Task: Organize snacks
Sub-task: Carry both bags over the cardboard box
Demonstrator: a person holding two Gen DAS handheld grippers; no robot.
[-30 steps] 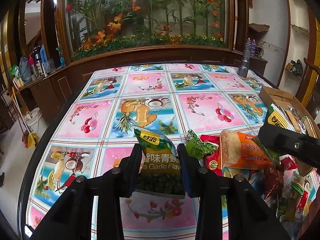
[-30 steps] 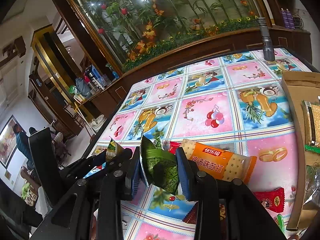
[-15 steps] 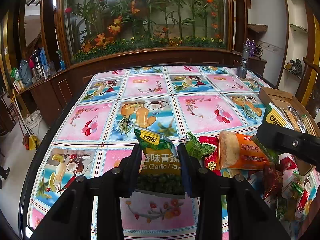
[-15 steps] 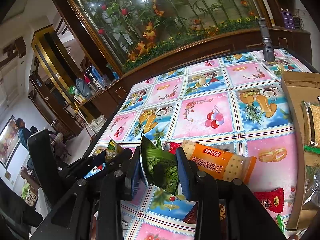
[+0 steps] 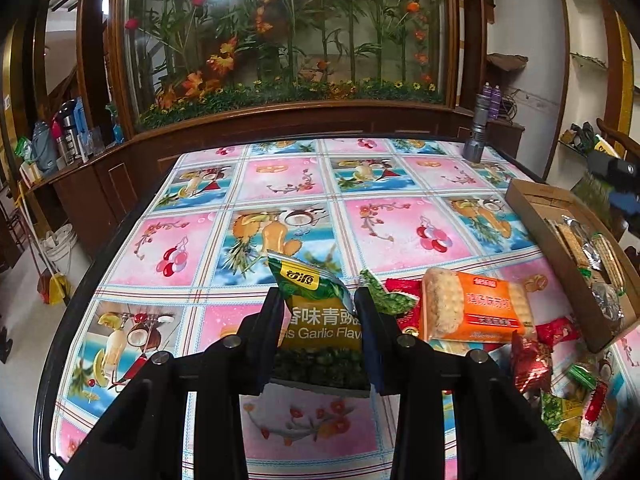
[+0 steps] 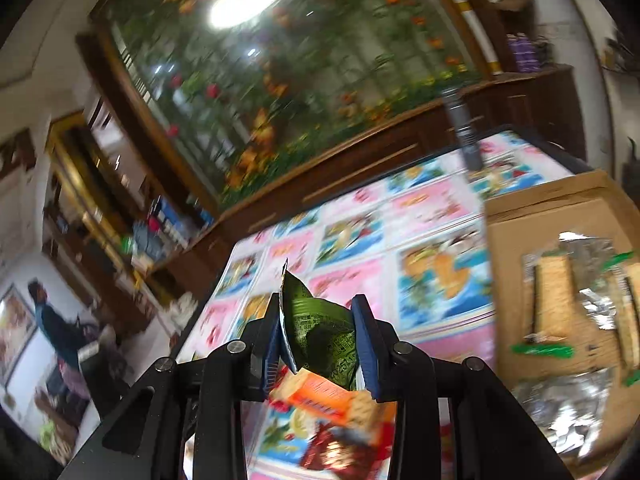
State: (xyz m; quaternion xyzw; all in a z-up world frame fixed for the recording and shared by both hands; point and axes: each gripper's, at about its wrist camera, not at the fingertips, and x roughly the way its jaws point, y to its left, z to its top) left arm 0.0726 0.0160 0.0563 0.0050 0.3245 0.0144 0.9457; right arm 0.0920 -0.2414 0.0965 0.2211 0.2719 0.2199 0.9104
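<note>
My left gripper (image 5: 319, 300) is shut on a green and yellow garlic pea packet (image 5: 308, 280) and holds it just above the patterned tablecloth (image 5: 280, 184). My right gripper (image 6: 318, 308) is shut on a crumpled dark green snack packet (image 6: 316, 320), raised over the table beside the cardboard box (image 6: 520, 232). The left wrist view shows the right gripper (image 5: 612, 168) high at the far right, past the box (image 5: 532, 196). Several wrapped biscuit bars lie in the box. An orange cracker packet (image 5: 476, 308) lies right of my left gripper.
A heap of small red and green snack packets (image 5: 560, 380) lies at the near right. A metal flashlight (image 5: 478, 128) stands at the table's far right edge. A wooden planter cabinet runs behind the table. A person (image 6: 48, 312) sits far off to the left.
My right gripper has risen from the snack pile with its green packet and swung right towards the box, its view now blurred. The left gripper and its packet have stayed still.
</note>
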